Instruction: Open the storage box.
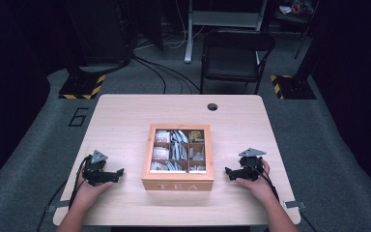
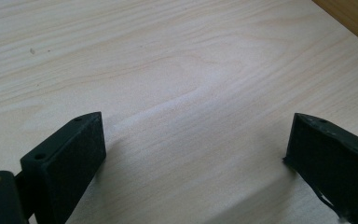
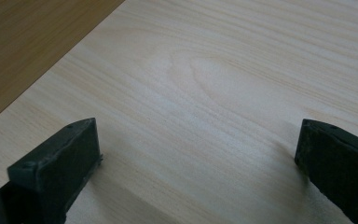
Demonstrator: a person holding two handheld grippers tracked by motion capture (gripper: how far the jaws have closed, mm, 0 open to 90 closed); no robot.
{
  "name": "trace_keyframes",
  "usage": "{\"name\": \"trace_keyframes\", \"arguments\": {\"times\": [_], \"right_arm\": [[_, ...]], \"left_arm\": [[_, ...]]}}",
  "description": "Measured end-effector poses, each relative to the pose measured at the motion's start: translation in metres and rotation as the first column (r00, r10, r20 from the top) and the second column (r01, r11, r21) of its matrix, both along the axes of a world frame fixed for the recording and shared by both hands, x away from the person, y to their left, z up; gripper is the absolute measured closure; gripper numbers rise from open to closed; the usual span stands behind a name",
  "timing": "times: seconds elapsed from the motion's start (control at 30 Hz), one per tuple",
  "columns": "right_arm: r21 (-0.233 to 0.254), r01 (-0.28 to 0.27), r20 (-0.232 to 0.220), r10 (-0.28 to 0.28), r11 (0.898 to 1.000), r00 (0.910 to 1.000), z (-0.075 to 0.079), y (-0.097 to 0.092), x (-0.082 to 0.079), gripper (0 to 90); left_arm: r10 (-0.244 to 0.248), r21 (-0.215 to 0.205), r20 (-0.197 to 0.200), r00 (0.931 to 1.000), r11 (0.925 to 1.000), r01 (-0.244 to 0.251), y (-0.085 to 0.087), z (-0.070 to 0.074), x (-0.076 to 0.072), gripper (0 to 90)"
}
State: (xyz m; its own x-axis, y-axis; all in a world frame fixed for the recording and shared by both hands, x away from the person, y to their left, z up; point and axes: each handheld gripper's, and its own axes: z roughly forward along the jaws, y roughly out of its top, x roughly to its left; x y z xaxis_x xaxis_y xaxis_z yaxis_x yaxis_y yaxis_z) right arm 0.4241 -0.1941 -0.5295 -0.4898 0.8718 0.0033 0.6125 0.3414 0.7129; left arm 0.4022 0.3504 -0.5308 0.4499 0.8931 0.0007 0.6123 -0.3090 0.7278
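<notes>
I hold my left gripper (image 1: 120, 172) low over the pale wooden table (image 1: 125, 116), left of the square wooden tea box (image 1: 178, 184), its black jaws pointing toward the box wall and standing apart with nothing between them. My right gripper (image 1: 227, 171) sits on the other side, near the box's right wall, jaws likewise spread and empty, aimed inward at the box. Each carries a grey three-cornered plate on top. The box lies shut under a glass-paned lid, with the word TEA on its front face and pale tea sachets (image 1: 178, 140) showing in the compartments. Beyond the table stands a dark folding chair (image 1: 234, 60).
</notes>
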Motion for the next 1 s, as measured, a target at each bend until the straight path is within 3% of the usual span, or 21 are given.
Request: {"name": "trace_keyframes", "arguments": {"times": [0.4, 0.57, 0.7, 0.77, 0.9, 1.0], "right_arm": [[0.001, 0.0, 0.014, 0.0, 1.0, 0.9999, 0.0005, -0.0006, 0.0002, 4.0], [0.01, -0.013, 0.017, 0.013, 1.0, 0.9998, 0.0013, -0.0003, -0.0022, 8.9], [0.015, -0.031, 0.015, 0.03, 0.999, 0.9994, 0.003, 0.0008, -0.0036, 15.3], [0.01, -0.039, 0.012, 0.038, 0.999, 0.9992, 0.004, 0.0007, -0.0033, 18.6], [0.004, -0.053, 0.001, 0.053, 0.999, 0.9986, 0.0066, 0.0, -0.004, 25.4], [-0.006, -0.058, -0.006, 0.058, 0.998, 0.9983, 0.0092, -0.0006, -0.0037, 32.9]], "left_arm": [[0.012, -0.004, 0.001, 0.9999, 0.9999, -0.012, -0.0013, 0.0, -0.0013, 5.3], [0.001, -0.01, 0.013, 0.9999, 1.0, -0.001, -0.0016, 0.0005, -0.003, 10.1], [-0.005, -0.01, 0.022, 0.9997, 0.9999, 0.005, -0.0031, 0.0017, -0.0064, 15.2], [-0.011, -0.007, 0.018, 0.9998, 0.9999, 0.012, -0.0027, 0.0029, -0.0069, 23.9], [-0.001, -0.005, 0.013, 0.9999, 1.0, 0.001, -0.0037, 0.0044, -0.008, 26.2], [-0.016, -0.029, -0.016, 0.9997, 0.9994, 0.016, -0.0048, 0.0082, -0.0096, 29.2]]}}
